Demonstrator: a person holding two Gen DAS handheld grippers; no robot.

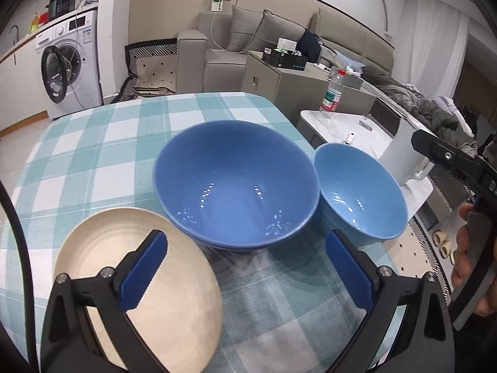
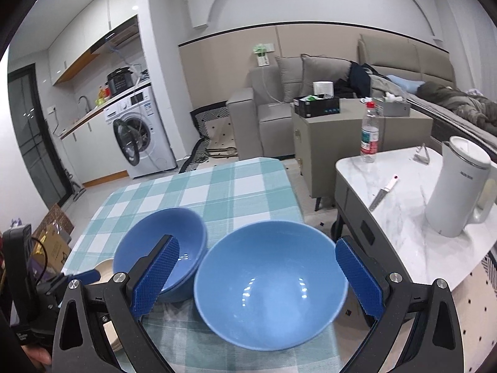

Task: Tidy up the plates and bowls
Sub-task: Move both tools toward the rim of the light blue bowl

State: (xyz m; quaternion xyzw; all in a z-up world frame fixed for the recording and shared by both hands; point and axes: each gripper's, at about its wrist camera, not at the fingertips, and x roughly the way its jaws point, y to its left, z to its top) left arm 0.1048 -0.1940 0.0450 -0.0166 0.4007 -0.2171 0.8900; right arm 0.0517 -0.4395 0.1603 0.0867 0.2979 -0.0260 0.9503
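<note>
On the teal checked tablecloth (image 1: 93, 155) stands a large dark-blue bowl (image 1: 236, 183), apparently nested in a second one. A smaller light-blue bowl (image 1: 360, 192) touches its right side. A cream plate (image 1: 174, 304) lies at the front left, partly under my left gripper's fingers (image 1: 146, 270). My left gripper (image 1: 246, 239) is open, just short of the large bowl. In the right wrist view the light-blue bowl (image 2: 270, 283) sits between the wide-open fingers of my right gripper (image 2: 257, 242), with the dark-blue bowl (image 2: 161, 242) to its left. A sliver of the plate (image 2: 107, 272) shows.
The table's right edge runs close by the light-blue bowl. Beyond it stands a marble side table (image 2: 403, 217) with a white kettle (image 2: 459, 192), a water bottle (image 2: 369, 133) and a knife (image 2: 382, 194). A hand (image 1: 466, 248) holds the right gripper.
</note>
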